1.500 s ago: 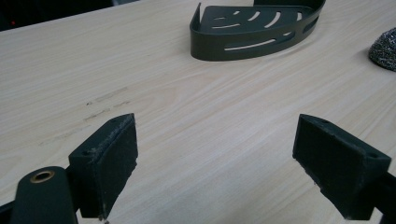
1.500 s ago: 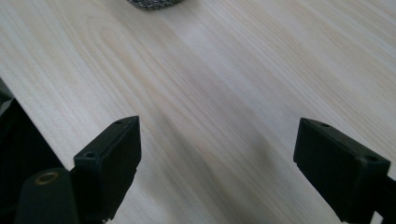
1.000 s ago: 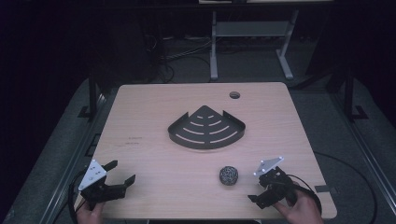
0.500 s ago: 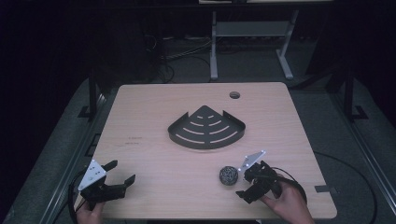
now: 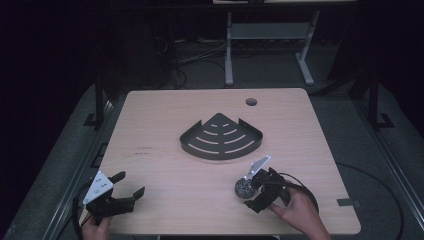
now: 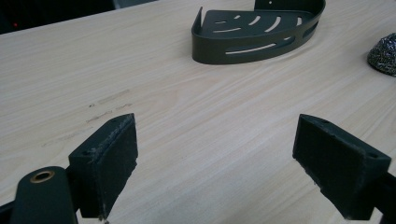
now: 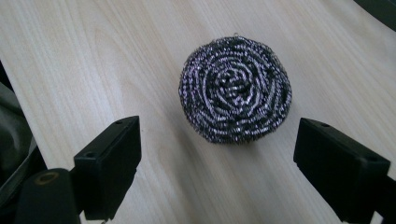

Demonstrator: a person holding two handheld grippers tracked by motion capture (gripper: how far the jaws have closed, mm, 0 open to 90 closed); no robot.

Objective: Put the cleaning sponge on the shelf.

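A round steel-wool scourer [image 5: 243, 187] lies on the wooden table [image 5: 165, 125] near the front right. My right gripper [image 5: 250, 194] stands open right beside it, jaws pointing left. In the right gripper view the scourer [image 7: 236, 100] sits just ahead of the gap in the open right gripper [image 7: 219, 161], apart from both pads. A black quarter-round slotted shelf [image 5: 220, 156] rests at the table's middle. Near the front left corner my left gripper [image 5: 128, 184] is open and holds nothing. The left gripper view has the left gripper [image 6: 217, 158] over bare wood, with the shelf [image 6: 257, 32] and scourer [image 6: 385, 51] farther off.
A round cable hole [image 5: 251, 101] is in the table's far right part. A metal stand [image 5: 229, 50] and cables [image 5: 200, 60] occupy the dark floor behind. A cable loop [image 5: 305, 187] trails from the right gripper.
My right gripper has moved left and a little forward from the front right corner up to the scourer. The left gripper has stayed still.
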